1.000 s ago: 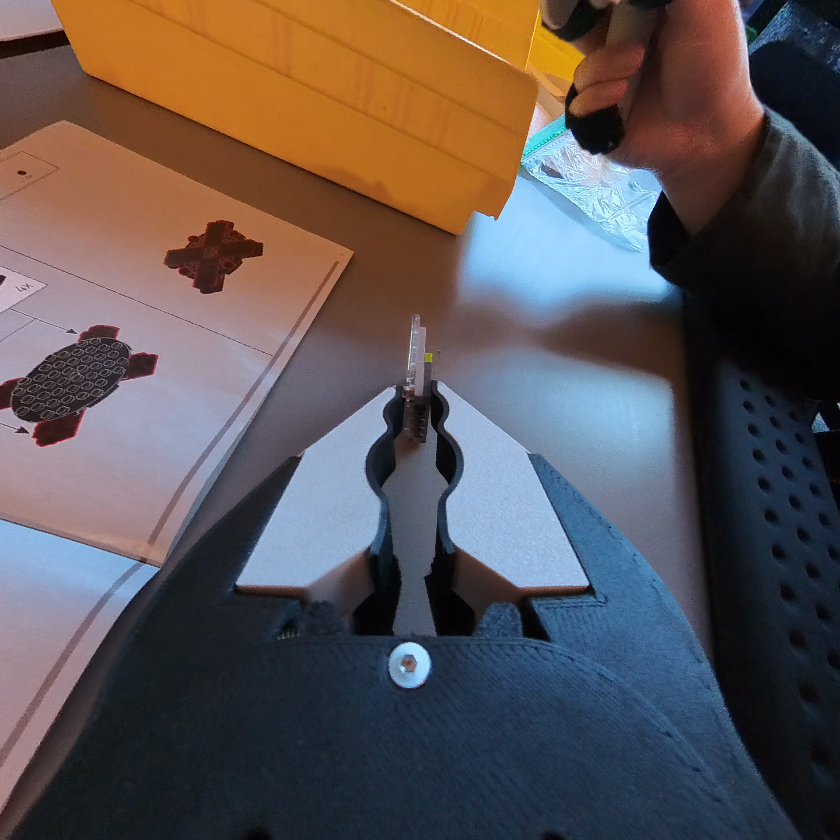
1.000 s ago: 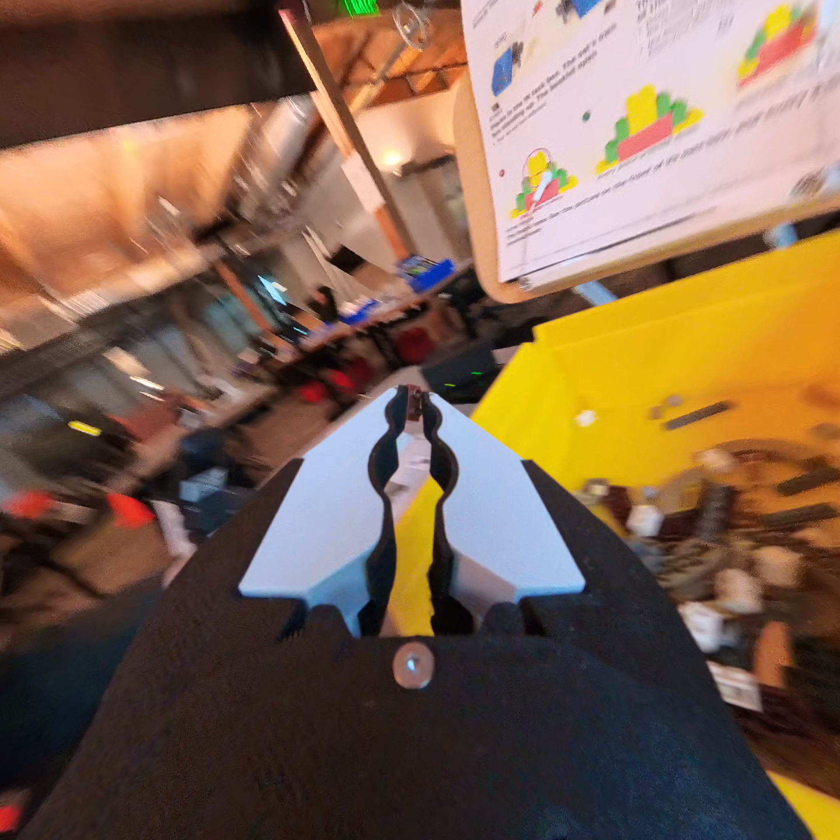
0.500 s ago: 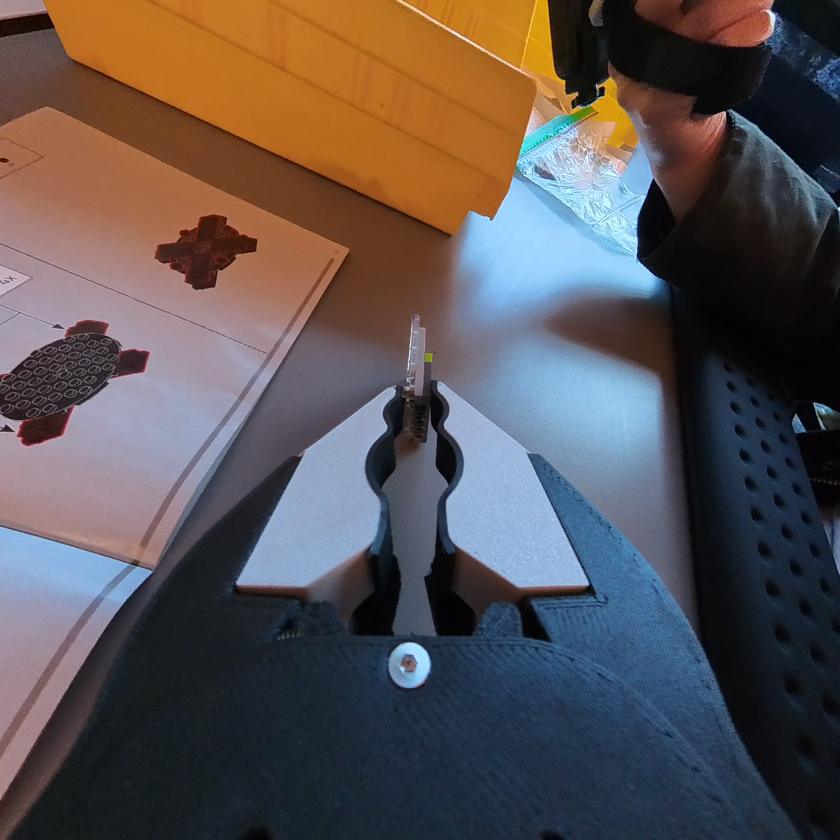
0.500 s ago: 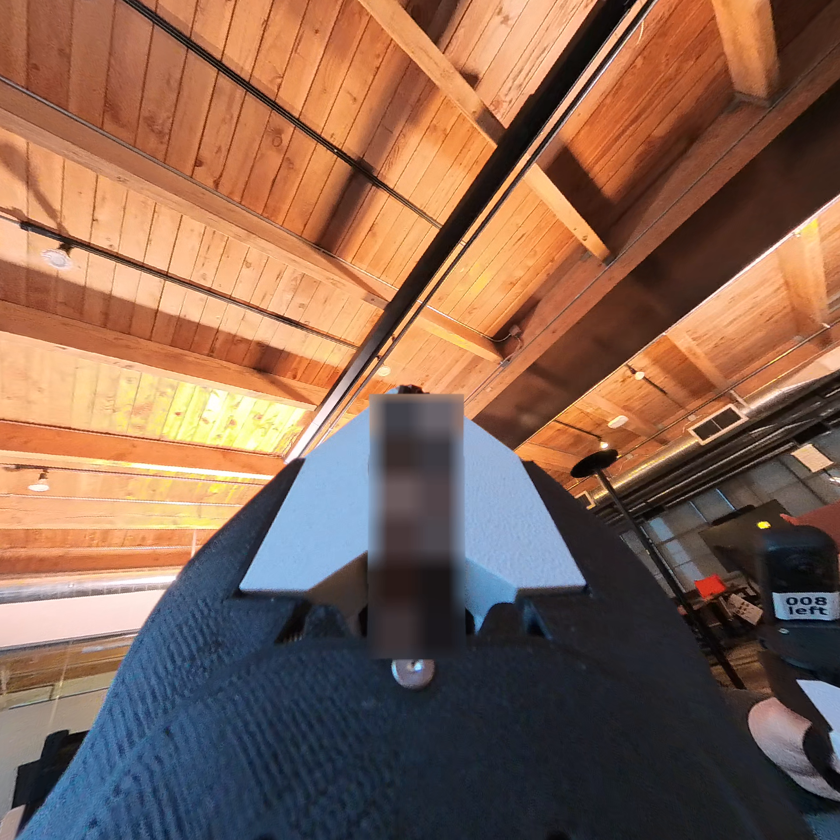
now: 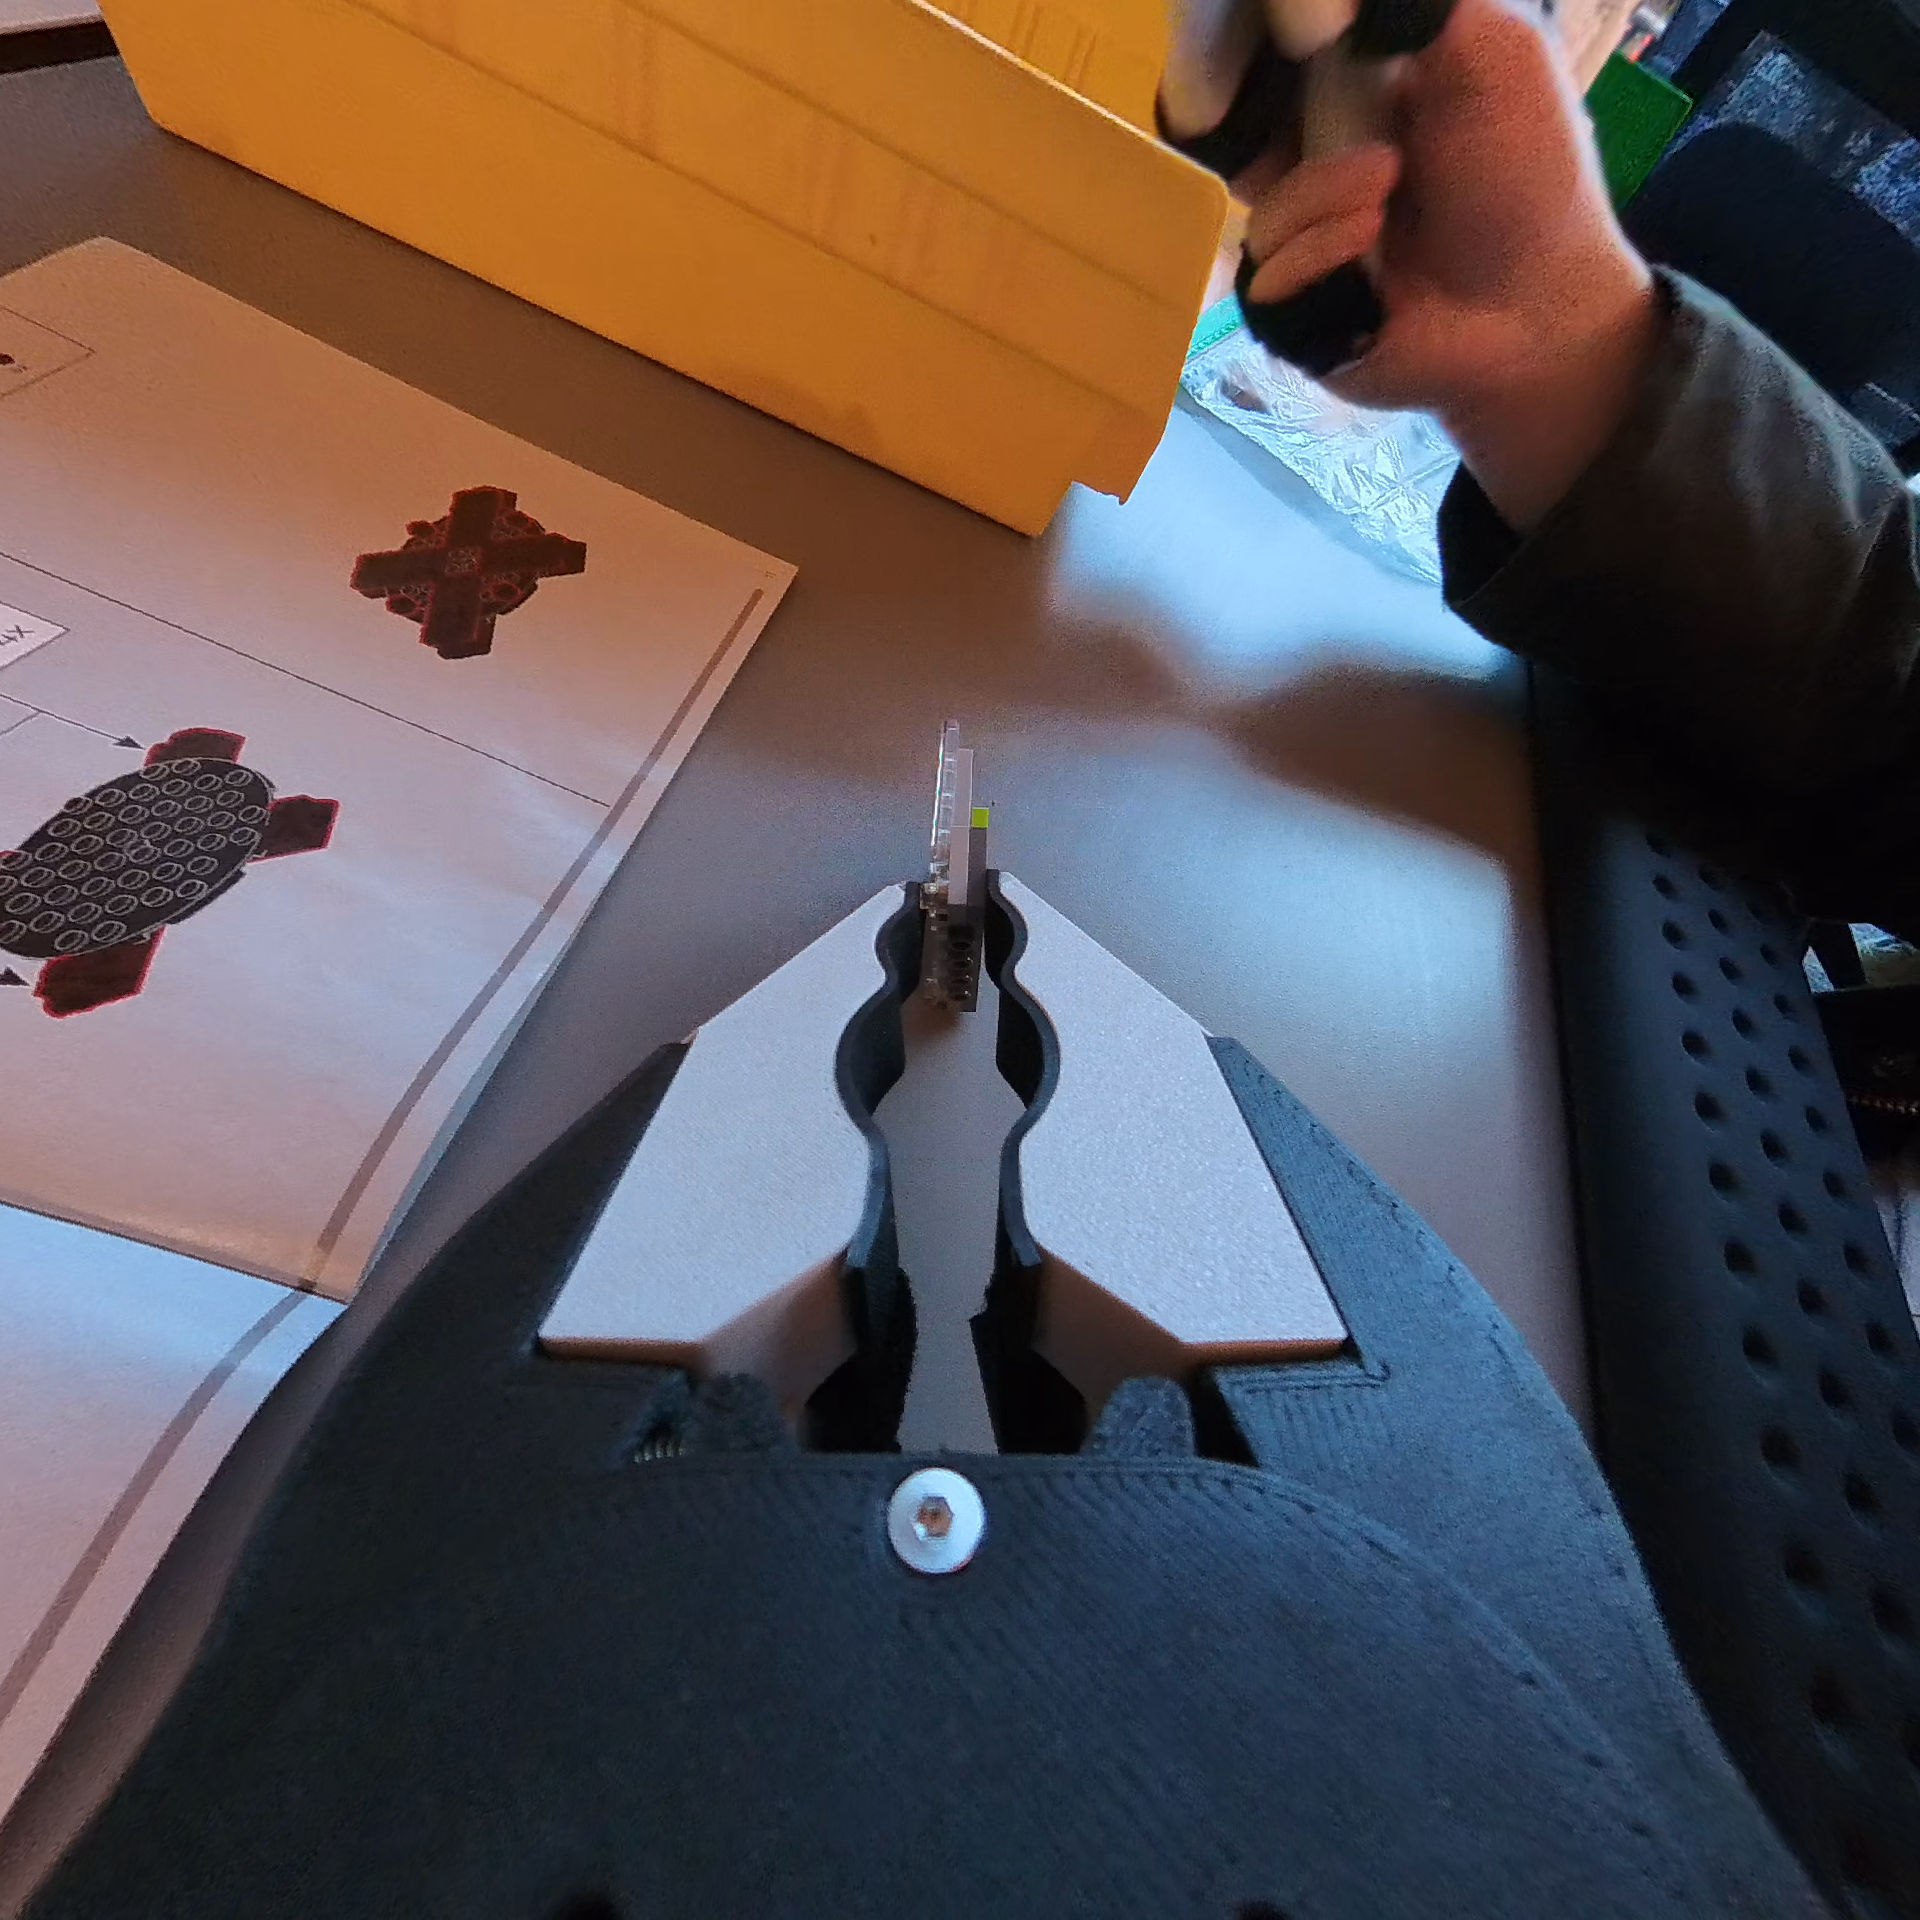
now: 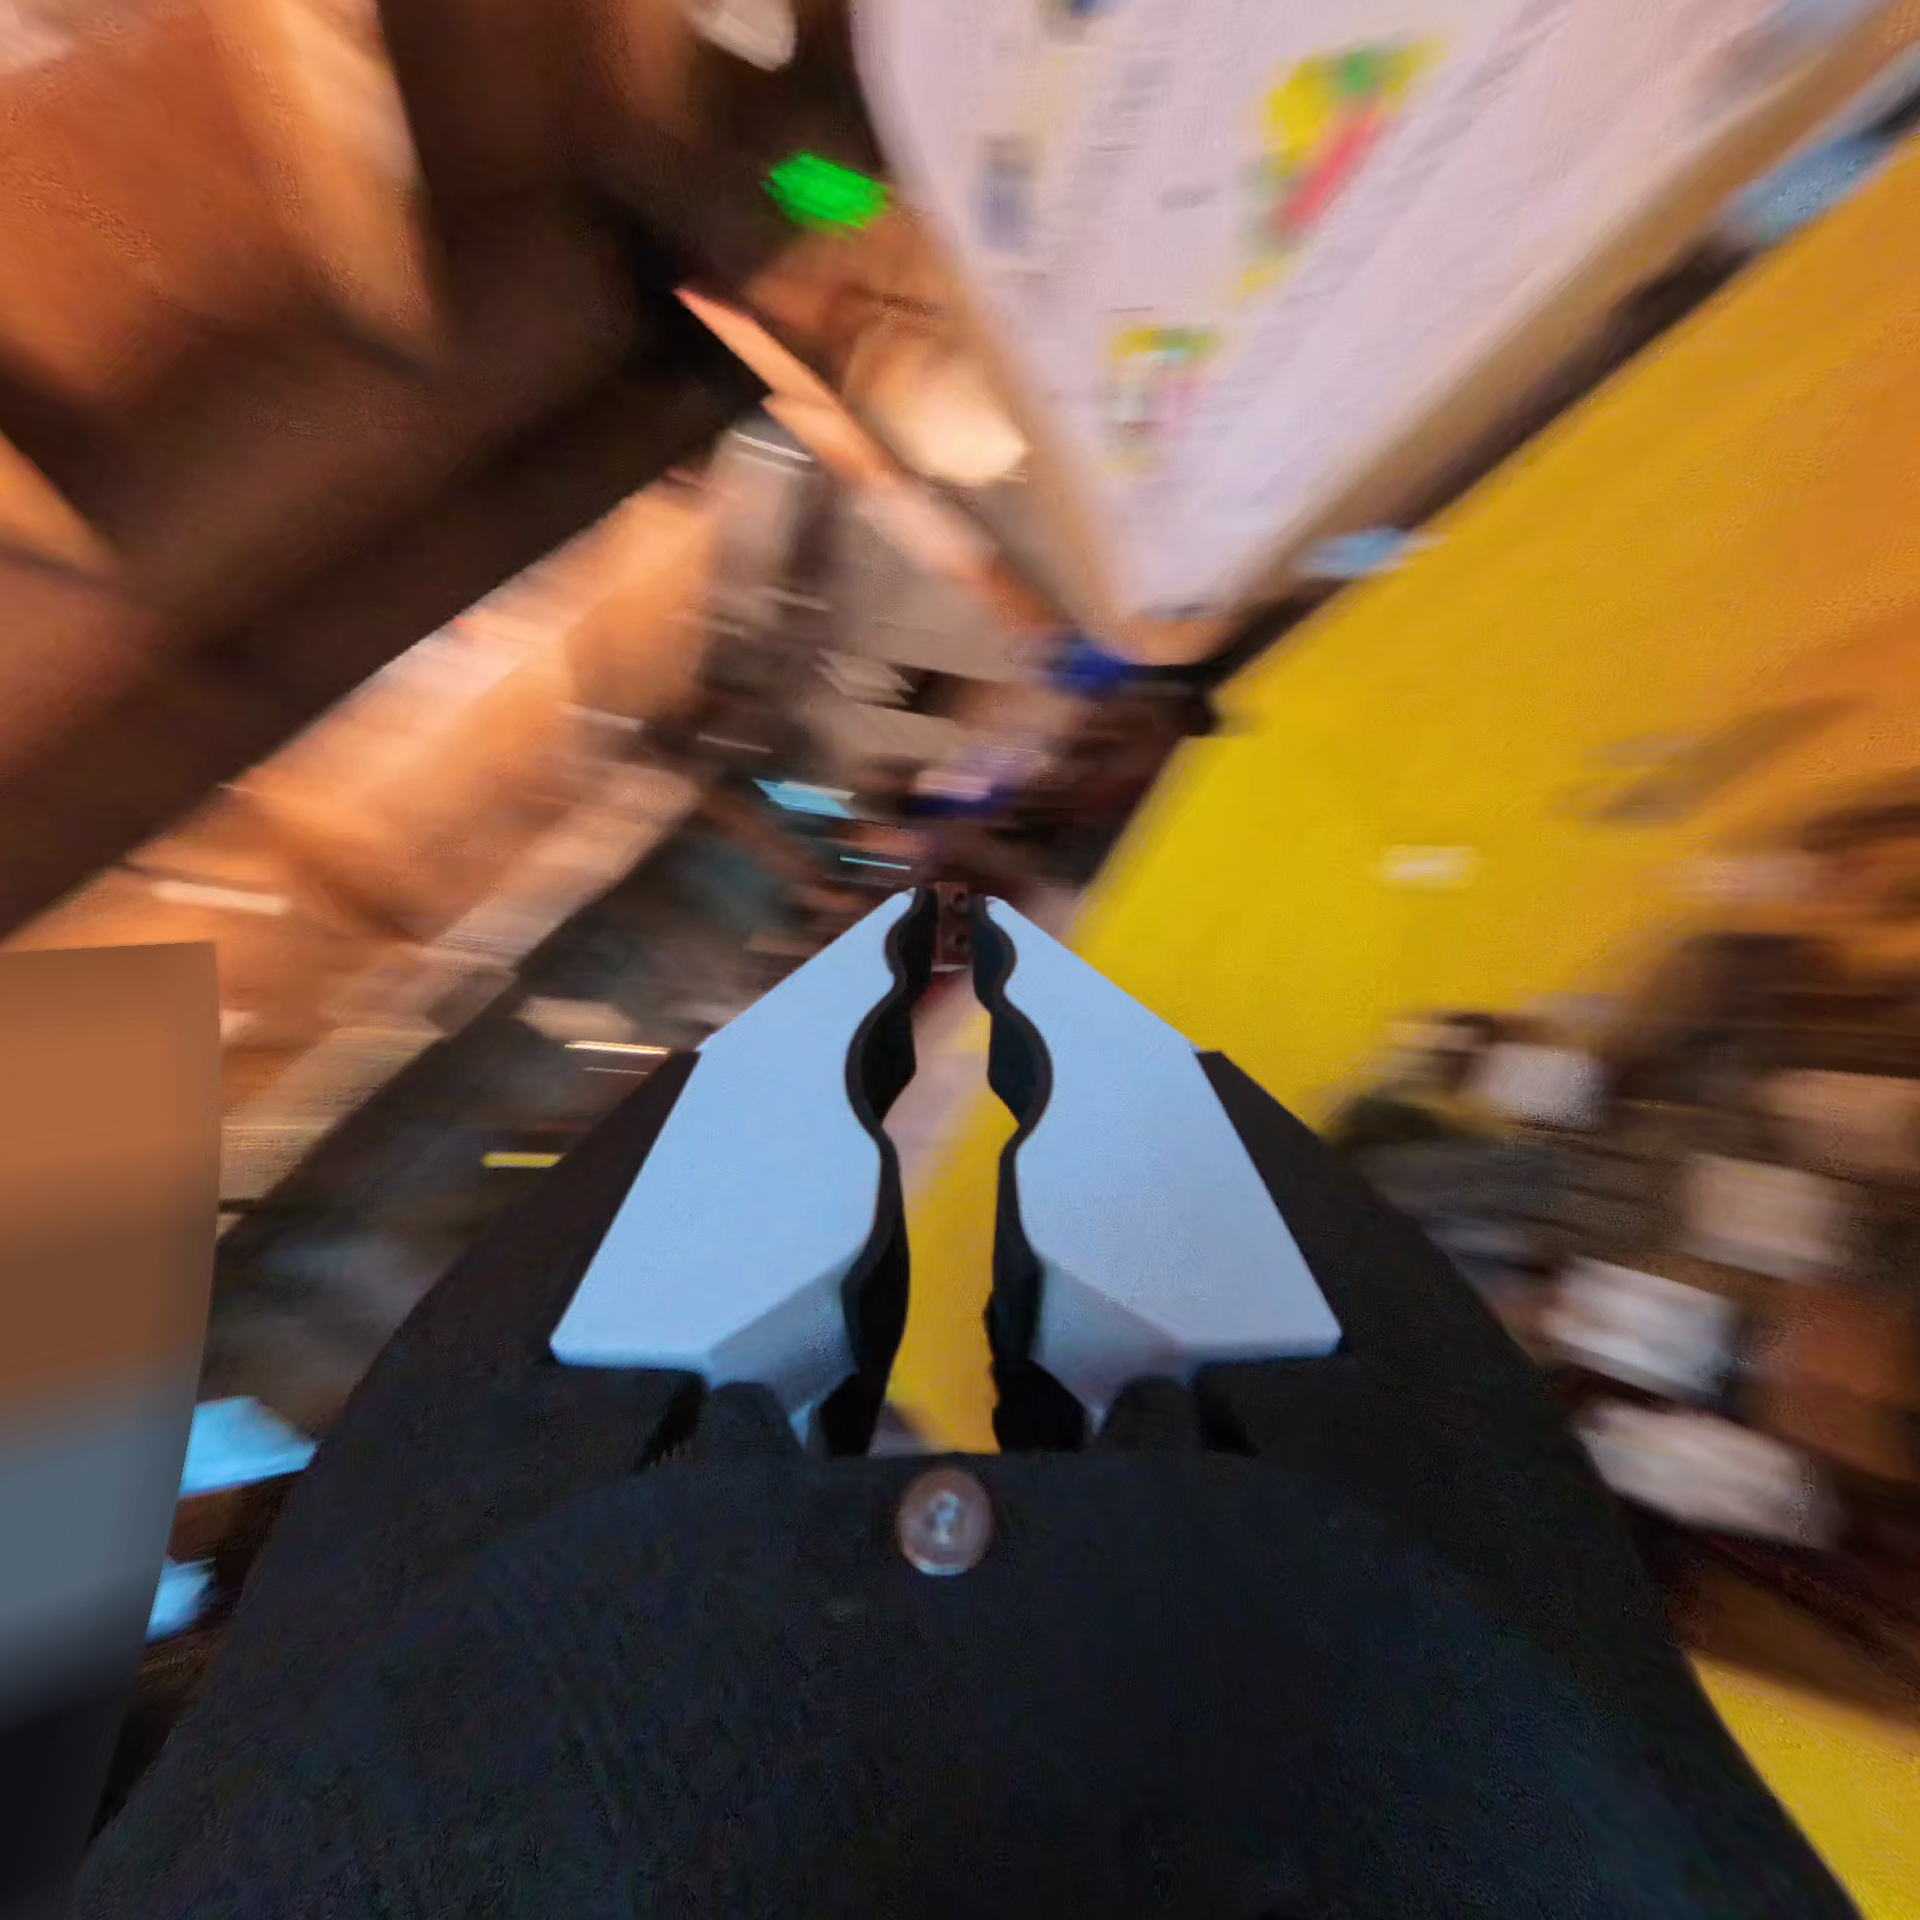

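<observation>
Swinging down from the ceiling, right gripper (image 6: pixel 951 920) faces yellow bin (image 6: pixel 1455 831).

The left gripper (image 5: pixel 954 904) has a black body of ridged, layered plastic, matt grey finger faces with a fine grain, and one shiny metal screw (image 5: pixel 936 1523). Between its tips sits a small stack of plates (image 5: pixel 954 831), clear and white glossy plastic. The bench (image 5: pixel 1195 831) is smooth grey with a soft sheen. The instruction sheet (image 5: pixel 312 831) is matt printed paper. The yellow bin (image 5: pixel 727 208) is smooth plastic, faintly scuffed. A crinkled clear plastic bag (image 5: pixel 1320 436) glints. The right gripper (image 6: pixel 951 914) shows the same rough black plastic
</observation>
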